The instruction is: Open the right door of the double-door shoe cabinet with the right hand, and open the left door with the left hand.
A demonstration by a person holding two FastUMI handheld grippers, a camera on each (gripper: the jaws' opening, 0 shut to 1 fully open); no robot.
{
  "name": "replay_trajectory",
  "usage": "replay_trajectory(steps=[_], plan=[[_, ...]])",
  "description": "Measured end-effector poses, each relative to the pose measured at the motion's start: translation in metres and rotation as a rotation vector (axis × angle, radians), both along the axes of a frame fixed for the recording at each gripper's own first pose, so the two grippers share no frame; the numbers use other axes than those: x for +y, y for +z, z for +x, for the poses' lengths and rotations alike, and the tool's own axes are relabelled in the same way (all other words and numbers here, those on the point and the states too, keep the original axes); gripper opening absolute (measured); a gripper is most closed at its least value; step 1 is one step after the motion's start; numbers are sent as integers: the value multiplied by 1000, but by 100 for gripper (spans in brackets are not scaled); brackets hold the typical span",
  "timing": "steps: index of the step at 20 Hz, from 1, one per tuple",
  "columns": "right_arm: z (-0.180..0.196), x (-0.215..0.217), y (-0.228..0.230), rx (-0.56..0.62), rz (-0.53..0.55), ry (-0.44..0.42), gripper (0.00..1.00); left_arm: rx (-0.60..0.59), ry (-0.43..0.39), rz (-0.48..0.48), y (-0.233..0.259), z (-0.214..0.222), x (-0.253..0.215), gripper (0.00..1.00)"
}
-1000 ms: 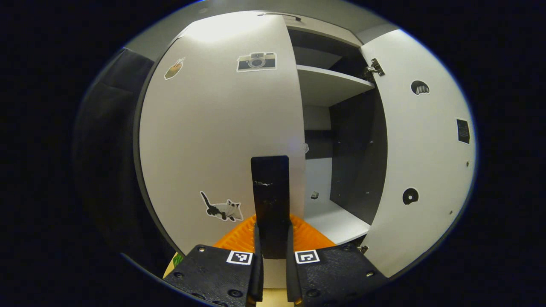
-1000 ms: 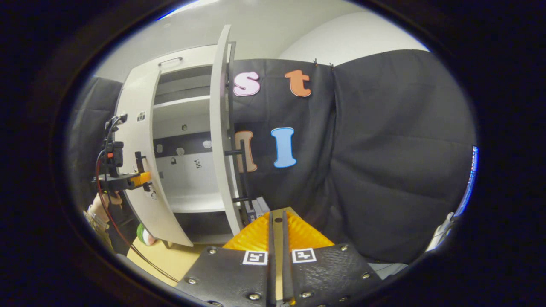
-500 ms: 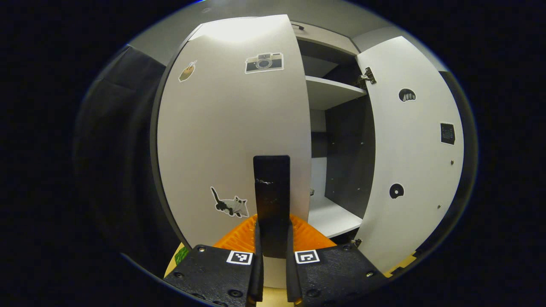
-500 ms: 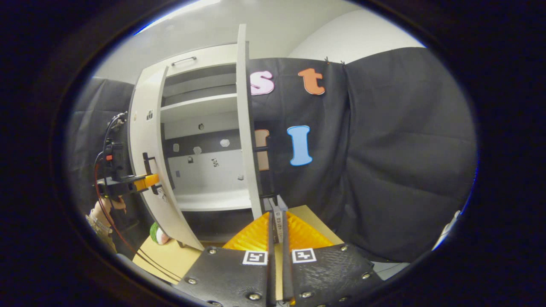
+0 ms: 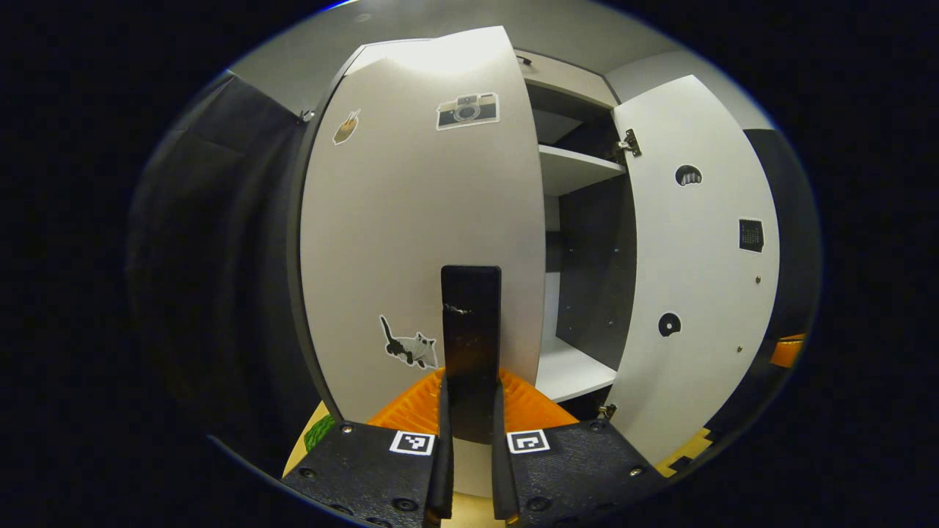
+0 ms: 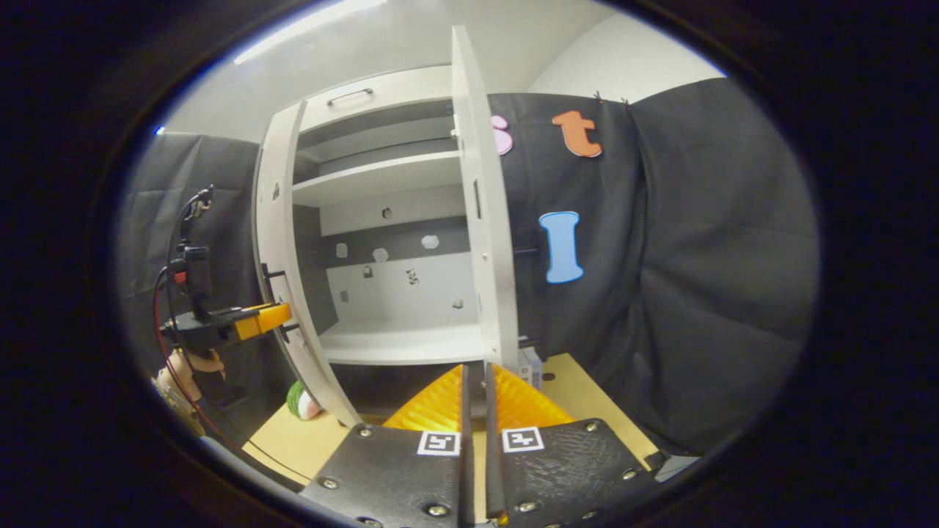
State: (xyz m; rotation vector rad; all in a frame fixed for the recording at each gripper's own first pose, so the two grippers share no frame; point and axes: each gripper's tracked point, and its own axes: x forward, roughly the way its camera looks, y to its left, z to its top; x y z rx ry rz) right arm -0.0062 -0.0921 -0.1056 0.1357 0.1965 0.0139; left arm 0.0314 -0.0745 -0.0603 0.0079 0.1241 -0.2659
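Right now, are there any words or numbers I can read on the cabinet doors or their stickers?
No words or numbers can be read.
Camera sticker and cat sticker on the left door: pictures, no text.
Dark square sticker on the right door: too small to read.
Square markers beside the jaws: patterns, no letters.

The left gripper (image 5: 471,440) is level and points forward, its two fingers (image 5: 443,458) pressed against the sides of a dark upright handle (image 5: 471,330); seen from the right gripper view it is held from below by a hand (image 6: 192,364); the right gripper (image 6: 475,440) has its fingers nearly together, holding nothing.
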Motion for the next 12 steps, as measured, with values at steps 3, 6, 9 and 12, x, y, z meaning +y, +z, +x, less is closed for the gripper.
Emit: replay_trajectory(steps=[3, 6, 9, 12], plan=[[13, 20, -3, 7, 13, 56, 7, 1, -4, -7, 0, -4, 5, 22], [28, 42, -6, 16, 22, 115, 7, 0, 0, -14, -1, -14, 15, 22], [42, 63, -6, 16, 23, 172, 7, 1, 17, -17, -2, -26, 27, 22], [49, 82, -8, 15, 5, 218, 7, 6, 38, -16, -2, -31, 37, 22]])
